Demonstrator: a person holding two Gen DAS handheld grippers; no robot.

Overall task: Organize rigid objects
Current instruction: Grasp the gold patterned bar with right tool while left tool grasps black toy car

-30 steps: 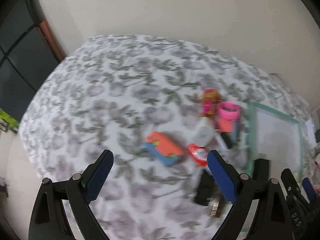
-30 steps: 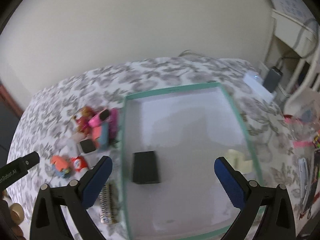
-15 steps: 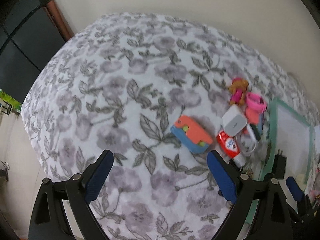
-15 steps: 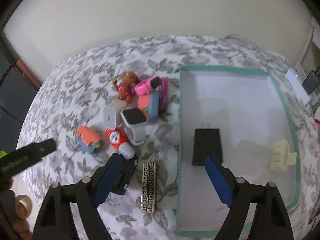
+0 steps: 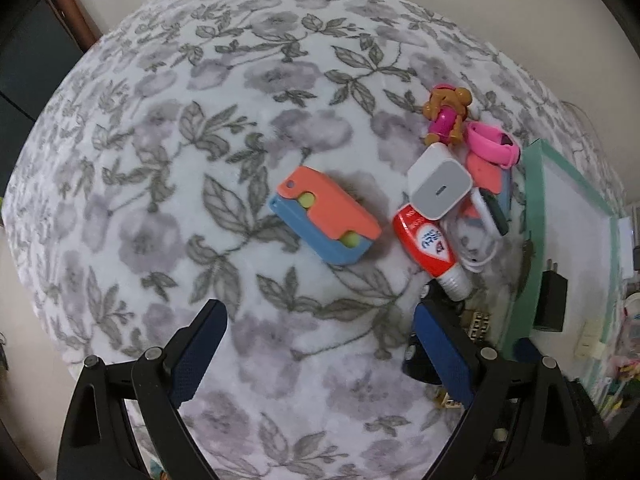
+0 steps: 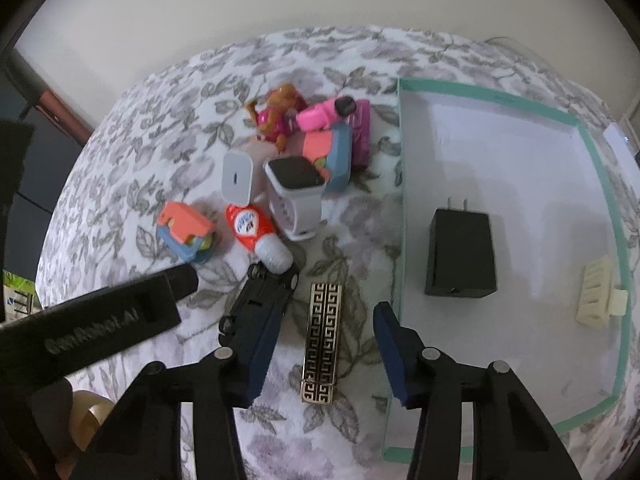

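Note:
A gold-and-black patterned bar (image 6: 320, 344) lies on the floral cloth between the fingers of my right gripper (image 6: 322, 314). Its jaws are closing, with gaps still on both sides of the bar. A black toy car (image 6: 266, 288) lies against the right gripper's left finger. The teal-rimmed white tray (image 6: 400, 200) to the right holds a black charger (image 6: 460, 256) and a cream clip (image 6: 600, 300). My left gripper (image 5: 316, 312) is open over bare cloth, short of an orange-and-blue toy (image 5: 324, 216). One of the left gripper's fingers (image 6: 100, 320) crosses the right wrist view.
Beyond the bar sits a pile: white charger cube (image 6: 238, 178), smartwatch (image 6: 296, 184), red-and-white tube (image 6: 256, 232), dog figure (image 6: 276, 116), pink watch (image 6: 324, 114). A tape roll (image 6: 88, 416) shows at lower left. The cloth falls away at its left edge.
Both grippers sank toward the cloth. My right gripper swung left from over the tray to straddle the patterned bar, and its jaws narrowed. The left gripper tilted downward.

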